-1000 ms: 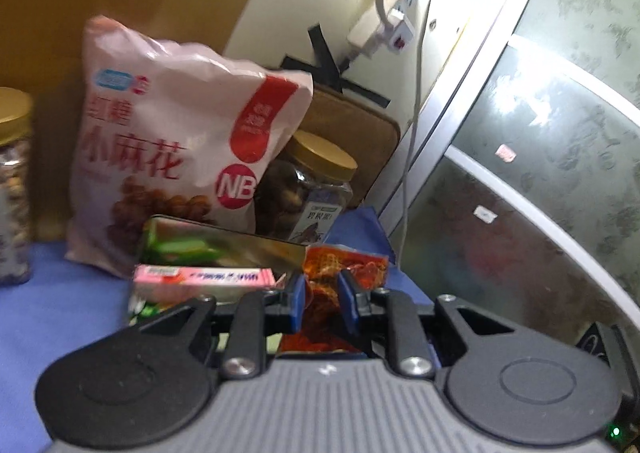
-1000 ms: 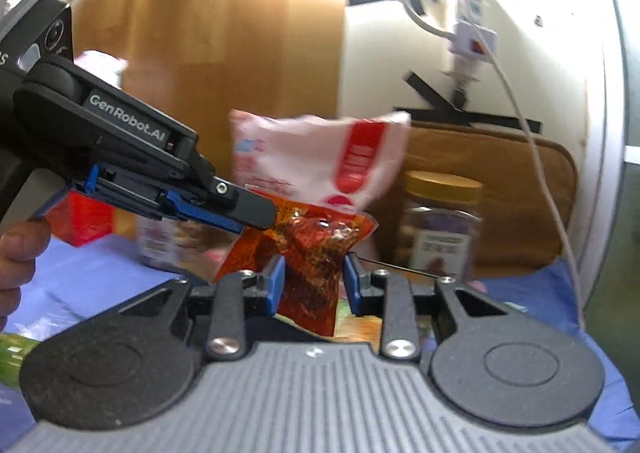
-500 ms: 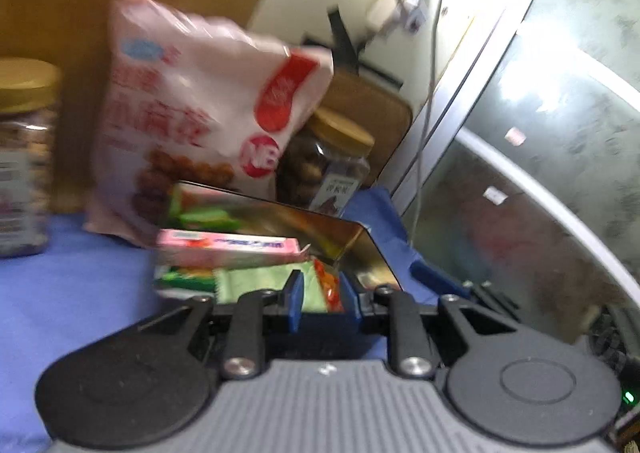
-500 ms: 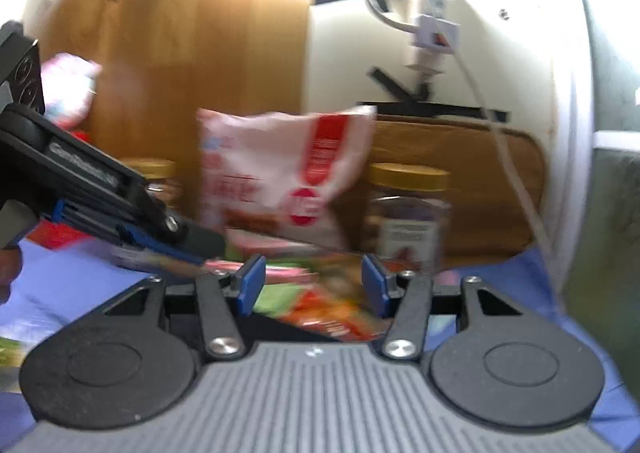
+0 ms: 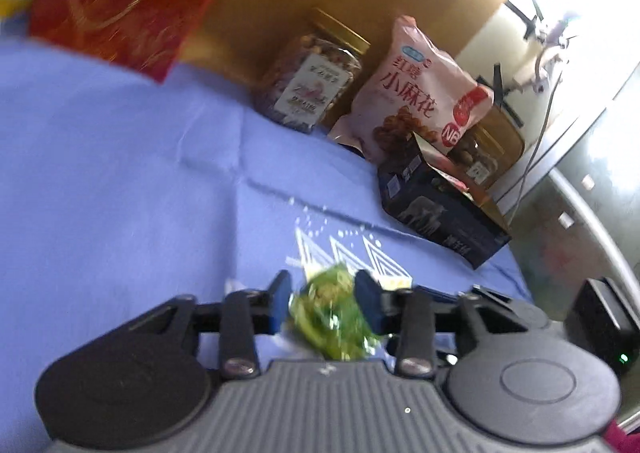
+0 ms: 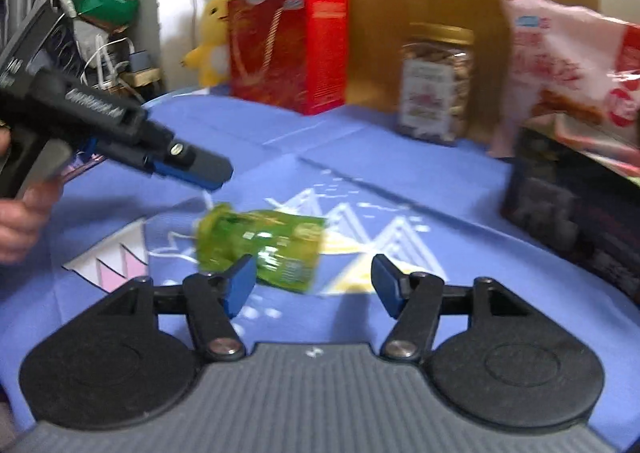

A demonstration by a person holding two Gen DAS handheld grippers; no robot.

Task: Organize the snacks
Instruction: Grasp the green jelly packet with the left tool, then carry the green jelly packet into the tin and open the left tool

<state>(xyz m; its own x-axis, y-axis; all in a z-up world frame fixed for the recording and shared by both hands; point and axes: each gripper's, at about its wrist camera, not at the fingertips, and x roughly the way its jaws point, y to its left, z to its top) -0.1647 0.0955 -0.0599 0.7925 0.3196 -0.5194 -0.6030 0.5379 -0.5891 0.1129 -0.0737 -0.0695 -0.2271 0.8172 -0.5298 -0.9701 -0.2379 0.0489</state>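
A green snack packet [image 6: 260, 249] lies on the blue cloth [image 6: 400, 181]. My left gripper [image 6: 216, 173], held by a hand, hovers just above the packet's left end. Its jaws are opening, and in the left wrist view the green packet [image 5: 332, 309] shows between the fingers of the left gripper [image 5: 323, 295] without being pressed. My right gripper [image 6: 312, 285] sits low in front of the packet. Its jaws are opening wide with only the packet's near corner by the left finger. A dark box [image 6: 568, 205] holding snacks stands at the right, also in the left wrist view [image 5: 436, 213].
Along the back stand a red carton [image 6: 288, 49], a gold-lidded jar [image 6: 436, 85] and a pink snack bag [image 6: 568, 65] against a brown board. Plush toys sit behind the carton. A second jar [image 5: 480, 161] stands behind the dark box. Cables hang at the far right.
Both views swung left, from the snack box to the middle of the cloth. The red-orange packet left the jaws. Both grippers opened, and a green packet now lies by them.
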